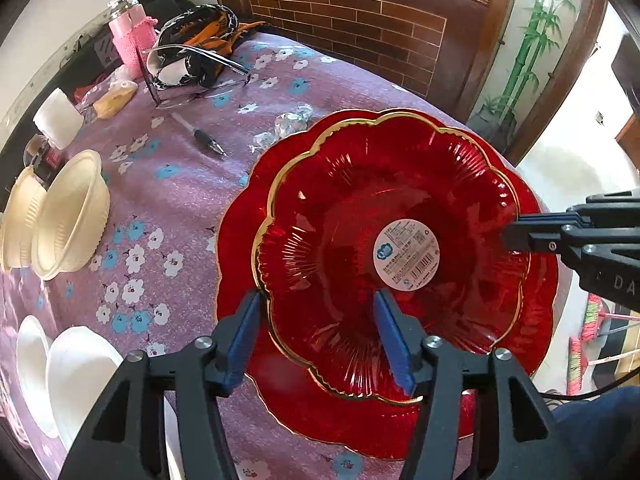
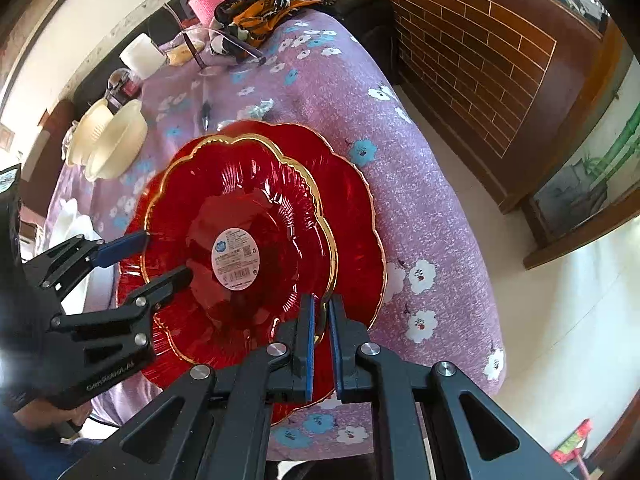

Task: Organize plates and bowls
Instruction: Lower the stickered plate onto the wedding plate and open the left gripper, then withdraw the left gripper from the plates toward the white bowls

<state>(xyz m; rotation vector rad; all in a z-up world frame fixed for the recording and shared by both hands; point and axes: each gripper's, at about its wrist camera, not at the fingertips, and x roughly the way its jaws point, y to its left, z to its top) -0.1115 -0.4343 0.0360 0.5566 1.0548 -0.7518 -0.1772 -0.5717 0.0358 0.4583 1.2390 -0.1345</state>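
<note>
Stacked red plates [image 1: 360, 208] crowd the table's near end

Open purple cloth [image 1: 180, 200] lies between plates and cream bowls [image 1: 68, 216]; a pen [image 1: 204, 136], glasses [image 1: 192, 76] and pink bottle [image 1: 132, 36] clutter the far side.

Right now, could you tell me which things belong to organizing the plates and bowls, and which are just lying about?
Job: top red plate, red plate beneath, cream bowls, white bowls.
Lying about: pen, pink-sleeved bottle, glasses, patterned cloth.

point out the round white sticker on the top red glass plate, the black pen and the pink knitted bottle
round white sticker [image 1: 406, 254], left wrist view, its middle
black pen [image 1: 208, 140], left wrist view, dark grip section
pink knitted bottle [image 1: 134, 38], left wrist view, knitted sleeve
</note>
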